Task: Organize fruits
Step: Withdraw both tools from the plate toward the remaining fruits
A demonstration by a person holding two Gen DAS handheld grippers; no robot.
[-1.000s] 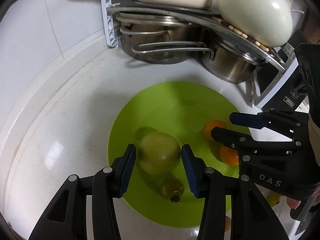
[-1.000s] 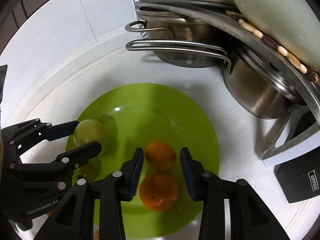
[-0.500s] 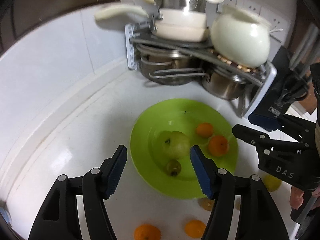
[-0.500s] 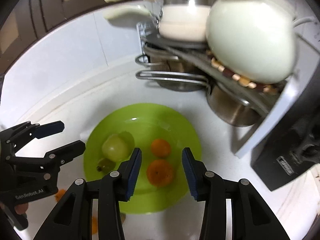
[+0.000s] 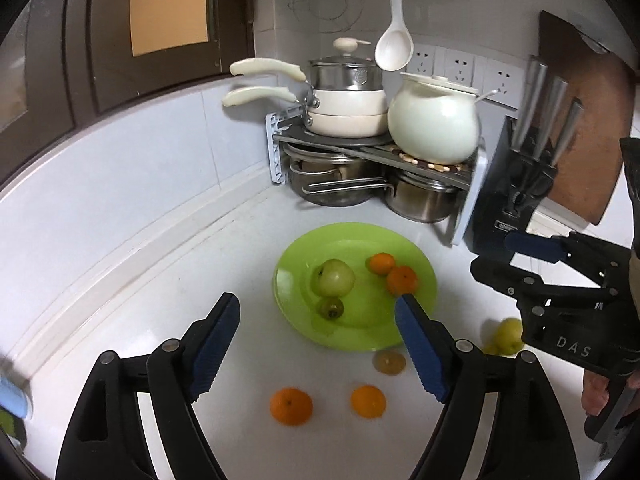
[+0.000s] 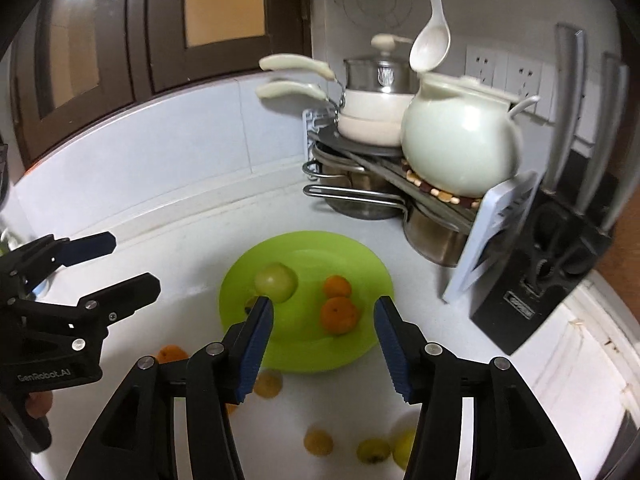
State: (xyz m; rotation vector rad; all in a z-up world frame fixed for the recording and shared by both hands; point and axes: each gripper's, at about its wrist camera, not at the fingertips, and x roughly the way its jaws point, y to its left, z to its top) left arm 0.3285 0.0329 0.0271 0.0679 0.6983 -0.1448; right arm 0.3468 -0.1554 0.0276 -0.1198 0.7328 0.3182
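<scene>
A green plate (image 5: 352, 248) (image 6: 304, 252) on the white counter holds a green apple (image 5: 334, 278) (image 6: 276, 282), a small green fruit (image 5: 331, 307) and two oranges (image 5: 381, 263) (image 5: 402, 280) (image 6: 339, 315). Loose on the counter in front lie oranges (image 5: 291, 406) (image 5: 368, 401), a pale fruit (image 5: 389, 361) and a yellow-green one (image 5: 507, 335). My left gripper (image 5: 317, 298) (image 6: 134, 260) hangs above and short of the plate, its jaws opening and empty. My right gripper (image 6: 324, 300) (image 5: 492, 254) hovers beside it, jaws also opening, nothing between them.
A corner rack (image 5: 360, 152) with steel pots, stacked pans and a white round pot (image 5: 434, 128) stands behind the plate. A black knife block (image 5: 516, 188) is at the right, with a wooden board behind it. The tiled wall curves along the left. More loose fruit (image 6: 373, 450) lies near the front.
Both grippers have risen and drawn back from the plate, and their jaws have widened. The apple and the orange that sat between the fingers stay on the plate.
</scene>
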